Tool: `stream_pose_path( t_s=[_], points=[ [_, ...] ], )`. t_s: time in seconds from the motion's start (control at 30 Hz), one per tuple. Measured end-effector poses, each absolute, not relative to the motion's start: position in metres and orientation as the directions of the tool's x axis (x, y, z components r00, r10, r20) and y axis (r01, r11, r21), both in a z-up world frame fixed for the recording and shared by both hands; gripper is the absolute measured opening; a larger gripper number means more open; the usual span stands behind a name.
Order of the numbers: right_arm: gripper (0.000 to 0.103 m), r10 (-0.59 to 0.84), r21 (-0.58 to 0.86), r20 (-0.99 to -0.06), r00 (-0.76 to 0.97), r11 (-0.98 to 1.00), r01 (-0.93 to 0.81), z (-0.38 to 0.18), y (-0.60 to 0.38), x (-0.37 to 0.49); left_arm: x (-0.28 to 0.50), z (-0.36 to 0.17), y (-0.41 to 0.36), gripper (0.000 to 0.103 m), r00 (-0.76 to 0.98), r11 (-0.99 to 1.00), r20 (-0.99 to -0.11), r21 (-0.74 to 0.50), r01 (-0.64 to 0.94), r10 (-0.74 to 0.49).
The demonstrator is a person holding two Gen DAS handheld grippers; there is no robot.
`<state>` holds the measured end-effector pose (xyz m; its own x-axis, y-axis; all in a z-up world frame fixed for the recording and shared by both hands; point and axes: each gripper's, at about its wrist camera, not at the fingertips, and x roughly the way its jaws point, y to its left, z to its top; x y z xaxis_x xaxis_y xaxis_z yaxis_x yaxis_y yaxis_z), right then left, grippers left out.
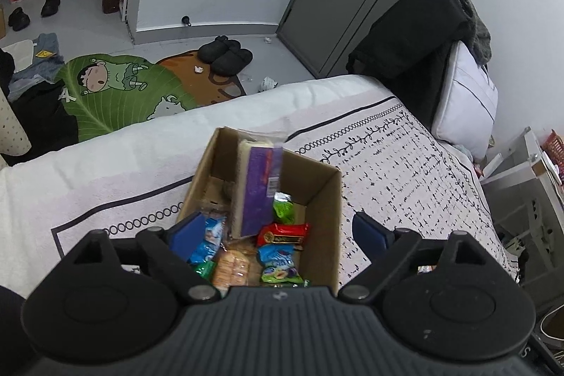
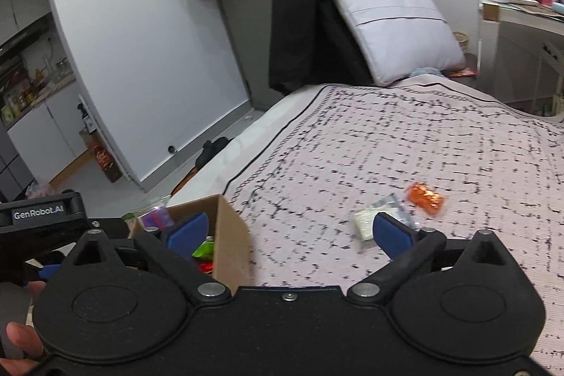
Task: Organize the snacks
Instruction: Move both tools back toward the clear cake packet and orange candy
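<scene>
Jaws of the right gripper stand released and empty; the white packet lies on the bed just inside the right-hand jaw, nearer this hand, orange packet beyond.

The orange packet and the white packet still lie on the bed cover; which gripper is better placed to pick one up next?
Probably the right gripper. It is open, and the white packet and the orange packet lie just ahead of it. The left gripper, also open, hangs over the cardboard box.

Both wrist views above box
</scene>
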<state>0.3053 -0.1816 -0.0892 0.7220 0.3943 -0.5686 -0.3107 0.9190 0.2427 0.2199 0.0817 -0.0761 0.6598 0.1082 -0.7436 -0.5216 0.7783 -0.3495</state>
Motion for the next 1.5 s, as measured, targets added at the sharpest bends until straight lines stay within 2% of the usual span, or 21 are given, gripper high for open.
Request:
stream_pose_path(
  t_s=[0.17,0.23,0.27,0.53,0.83,1.27,1.5],
  points=[
    [0.102,0.375,0.247,-0.569,0.731,0.927,-0.283,-0.095,-0.205,0.307,0.220,-0.076,0.067,0.091,0.660,0.781,-0.741,-0.340,-0.524,0.121],
    [0.103,0.372,0.250,-0.568,0.734,0.928,-0.276,-0.096,-0.212,0.307,0.220,-0.077,0.062,0.101,0.663,0.783,-0.738,-0.339,-0.521,0.121],
    [0.103,0.371,0.251,-0.567,0.735,0.928,-0.274,-0.097,-0.216,0.308,0.221,-0.077,0.058,0.102,0.667,0.785,-0.734,-0.338,-0.520,0.126],
    [0.103,0.388,0.265,-0.550,0.740,0.921,-0.285,-0.106,-0.245,0.313,0.228,-0.081,0.035,0.102,0.672,0.800,-0.728,-0.317,-0.509,0.139],
    [0.103,0.392,0.230,-0.585,0.710,0.920,-0.318,-0.118,-0.260,0.321,0.241,-0.087,0.009,0.103,0.677,0.827,-0.730,-0.320,-0.462,0.095],
    [0.102,0.406,0.326,-0.589,0.698,0.910,-0.254,-0.138,-0.280,0.345,0.263,-0.097,-0.026,0.102,0.667,0.863,-0.744,-0.310,-0.398,0.040],
    [0.094,0.394,0.371,-0.590,0.705,0.907,-0.197,-0.148,-0.293,0.363,0.281,-0.102,-0.039,0.102,0.673,0.861,-0.739,-0.329,-0.388,0.022]
  ],
)
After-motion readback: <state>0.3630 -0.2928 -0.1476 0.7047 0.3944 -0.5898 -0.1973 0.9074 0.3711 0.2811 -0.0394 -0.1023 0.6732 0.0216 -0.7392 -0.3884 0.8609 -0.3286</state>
